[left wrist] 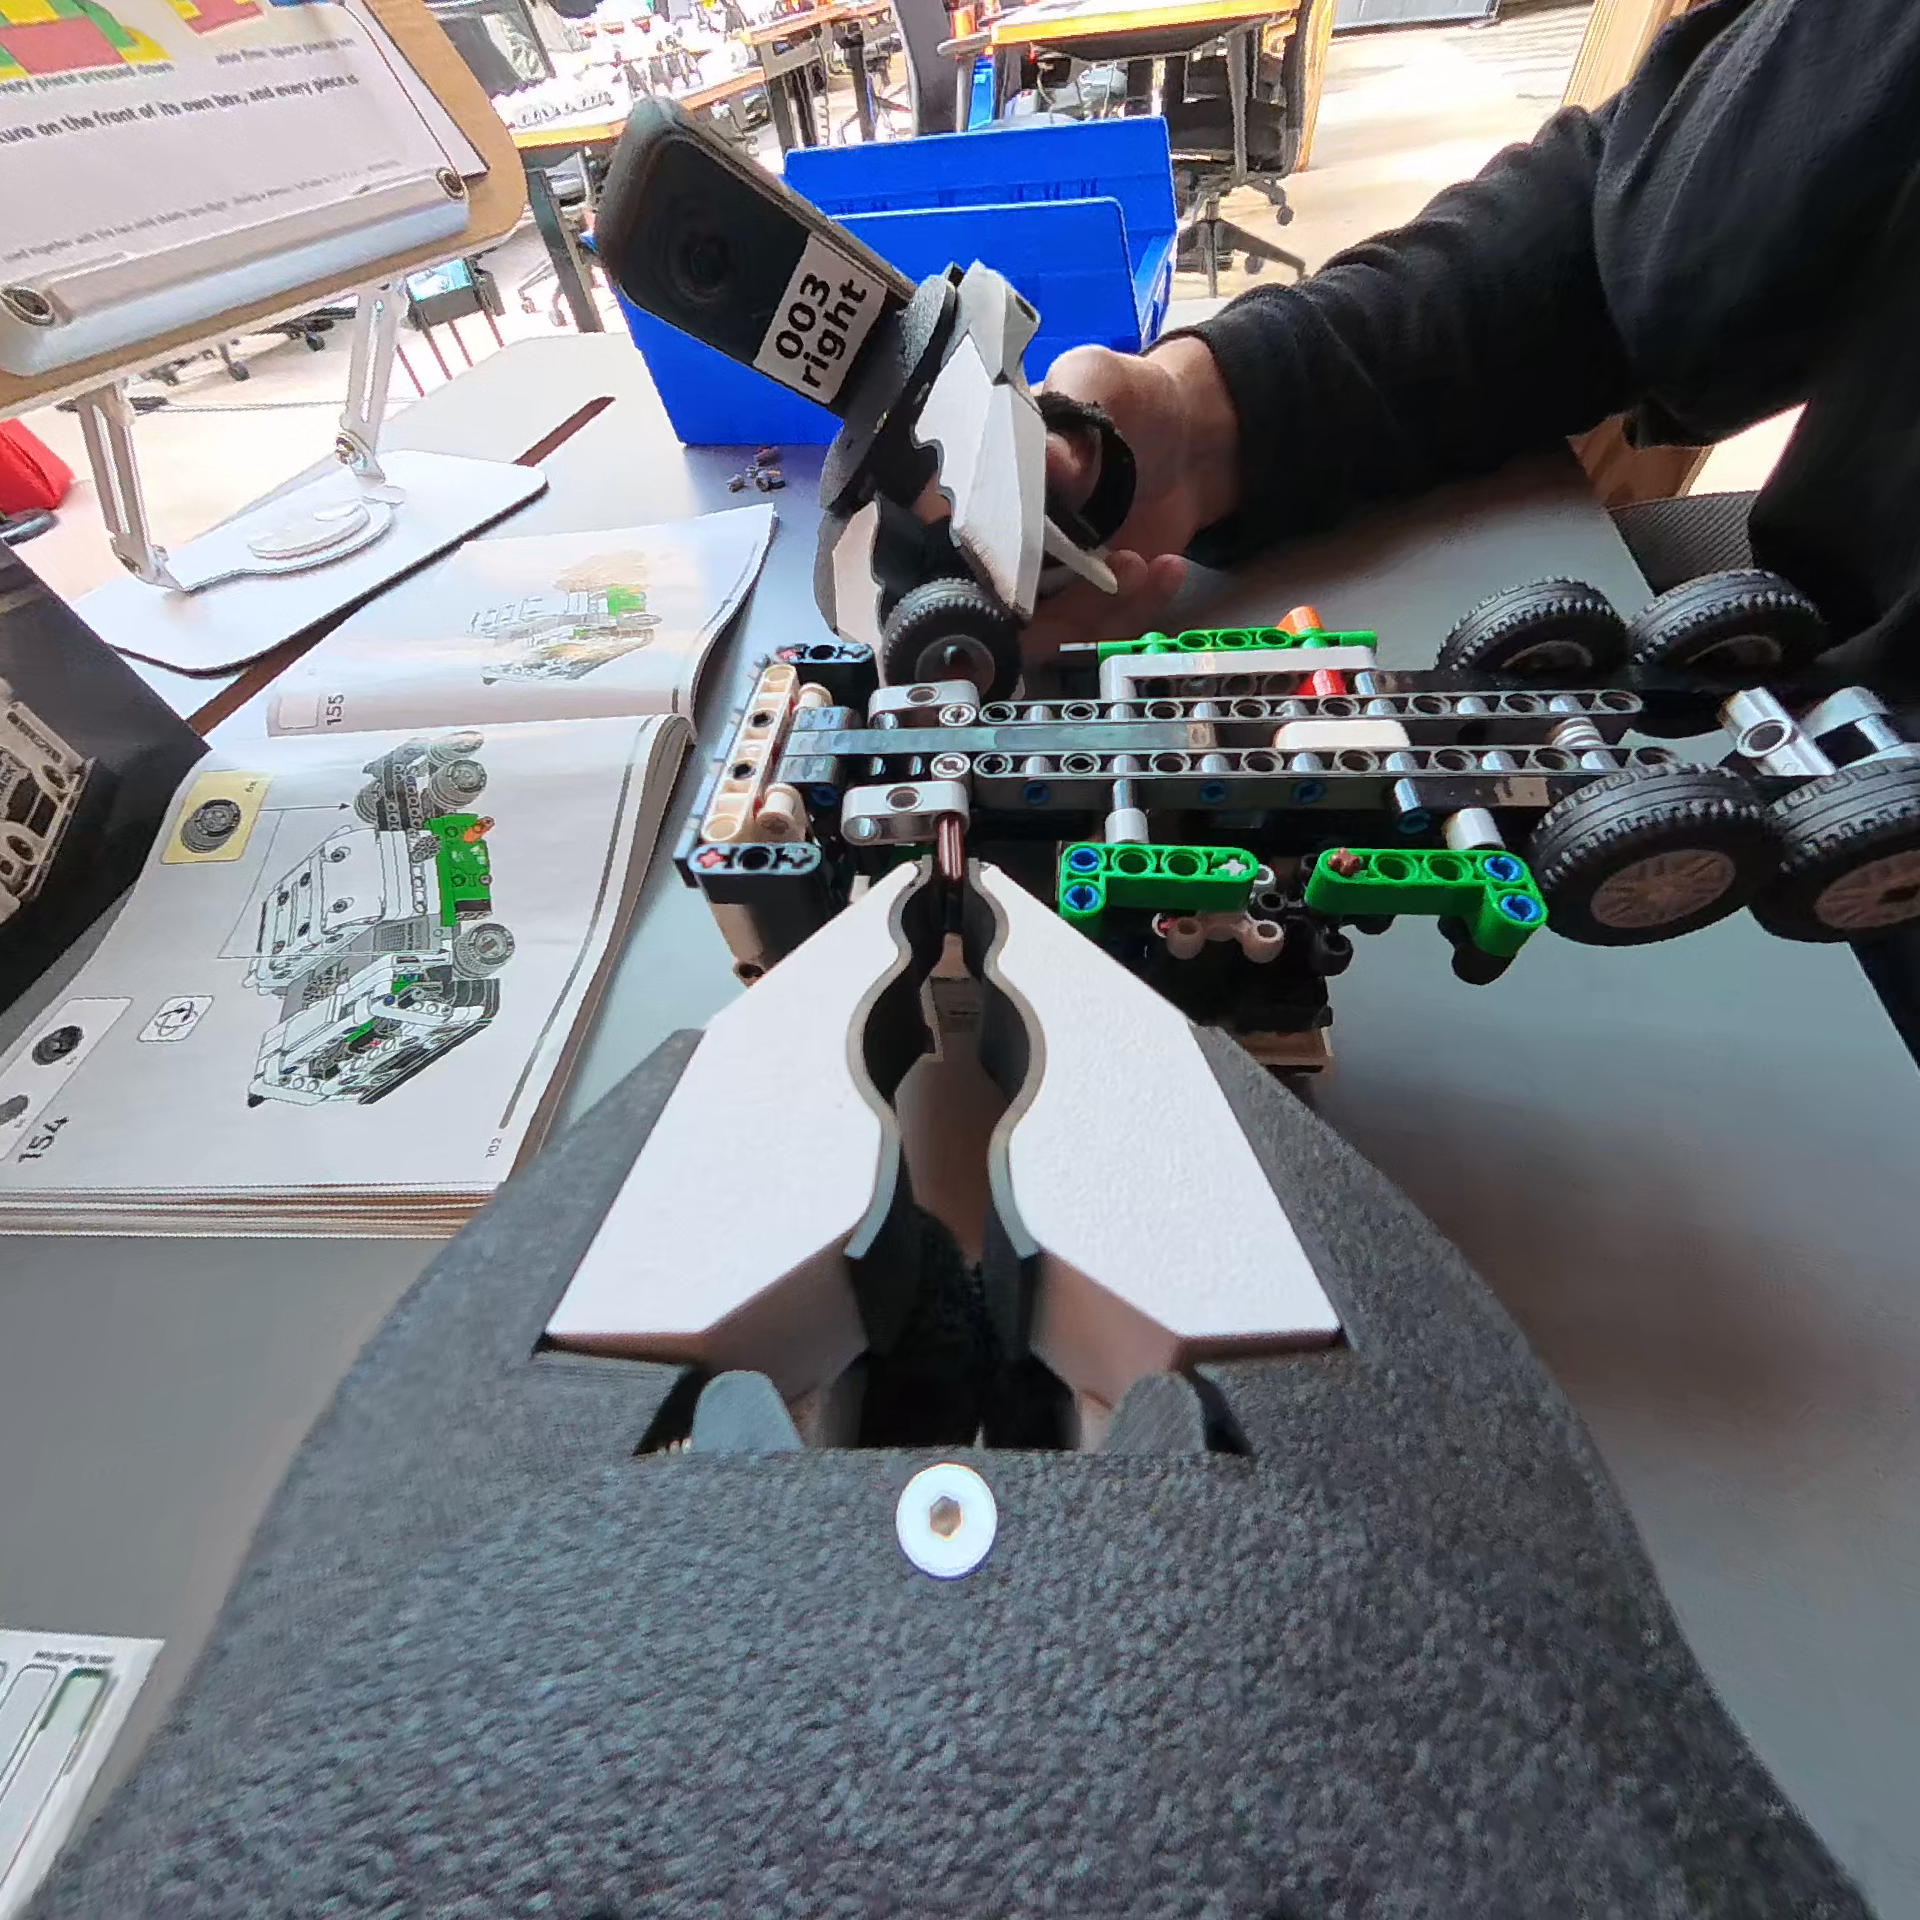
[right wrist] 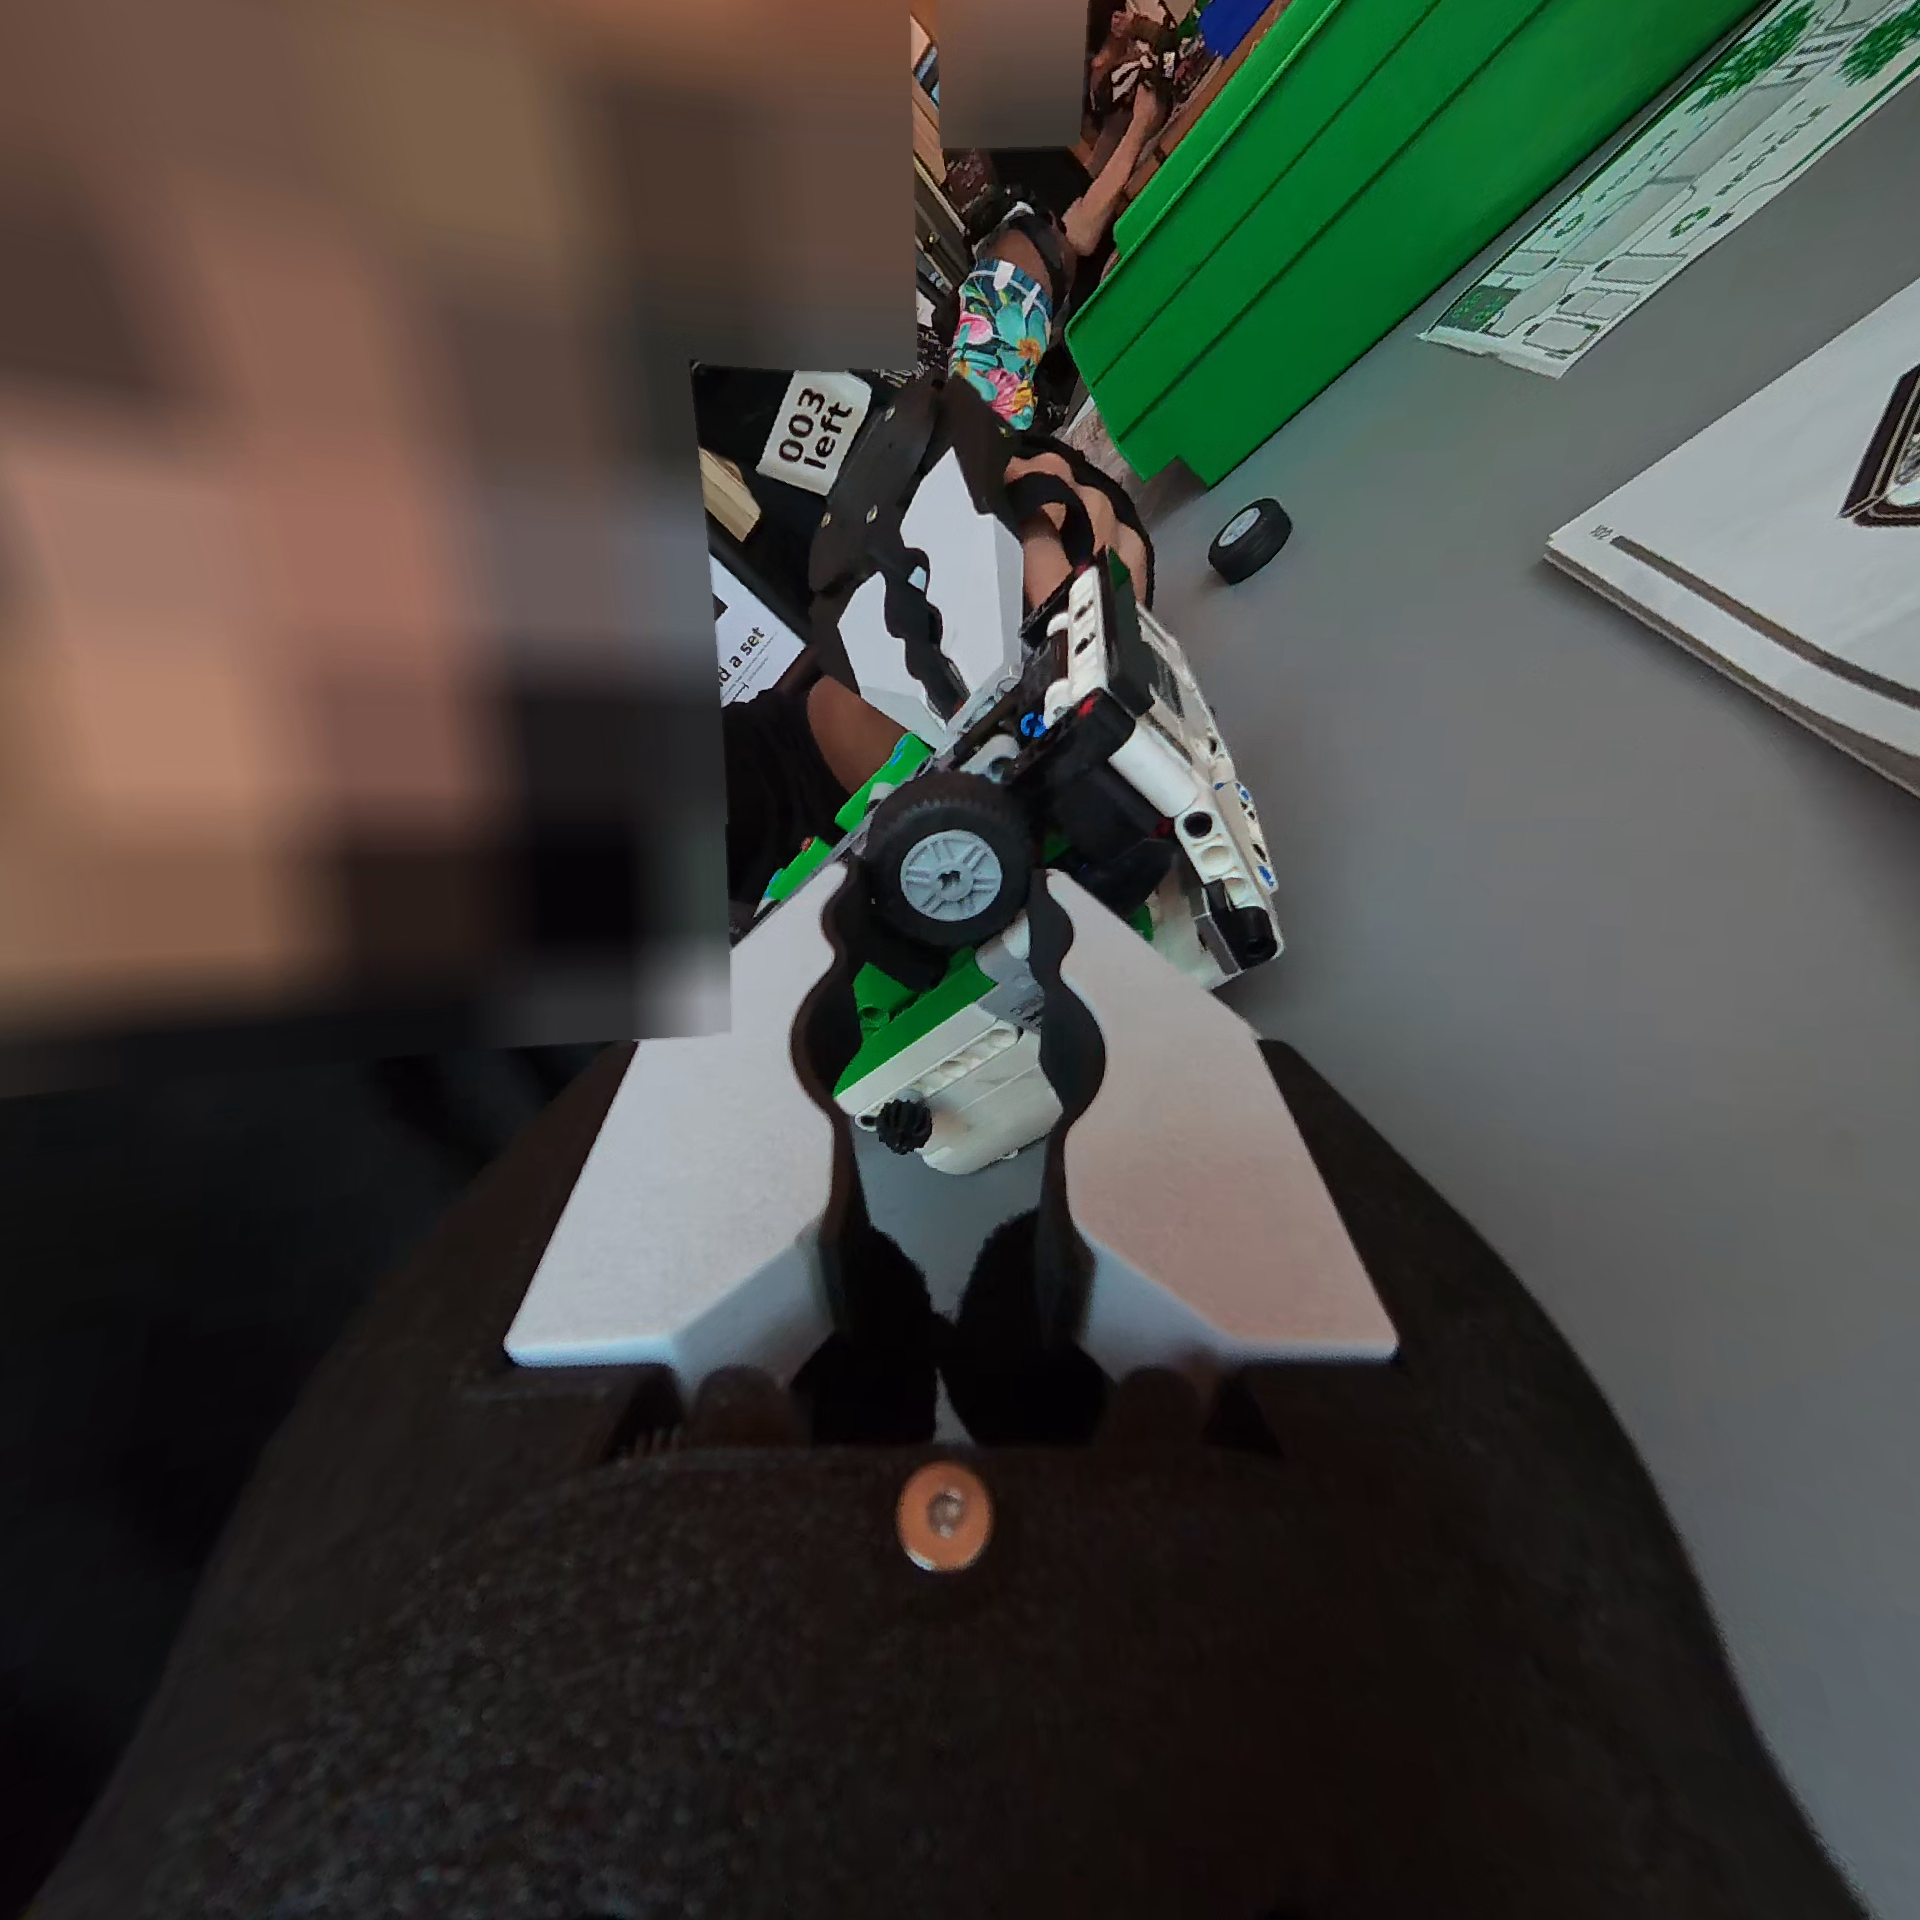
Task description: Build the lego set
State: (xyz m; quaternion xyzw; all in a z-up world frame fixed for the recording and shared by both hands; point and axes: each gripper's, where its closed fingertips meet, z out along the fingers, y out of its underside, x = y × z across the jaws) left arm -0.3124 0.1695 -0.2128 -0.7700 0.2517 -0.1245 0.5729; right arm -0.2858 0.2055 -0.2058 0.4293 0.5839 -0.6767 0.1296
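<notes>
Already built: truck (left wrist: 1247, 769) frame, rear wheels fitted.
Left gripper (left wrist: 948, 883): fingers pinching brown axle (left wrist: 951, 847) at truck's front.
Right gripper (right wrist: 940, 883): fingers pinching front wheel (right wrist: 951, 862), seating it.
Left over: spare wheel (right wrist: 1250, 540) on tabletop (right wrist: 1507, 935), beyond fingers.

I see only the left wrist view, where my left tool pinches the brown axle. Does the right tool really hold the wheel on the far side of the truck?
Observer: Yes. The right tool grips the wheel by its tyre, and the grey hub faces its camera.
Operator: Is any wheel left to fit?
Observer: One spare wheel lies on the table, near a green bin.
Operator: Has the truck a cab?
Observer: Yes, a white cab, turned toward the table.
</notes>
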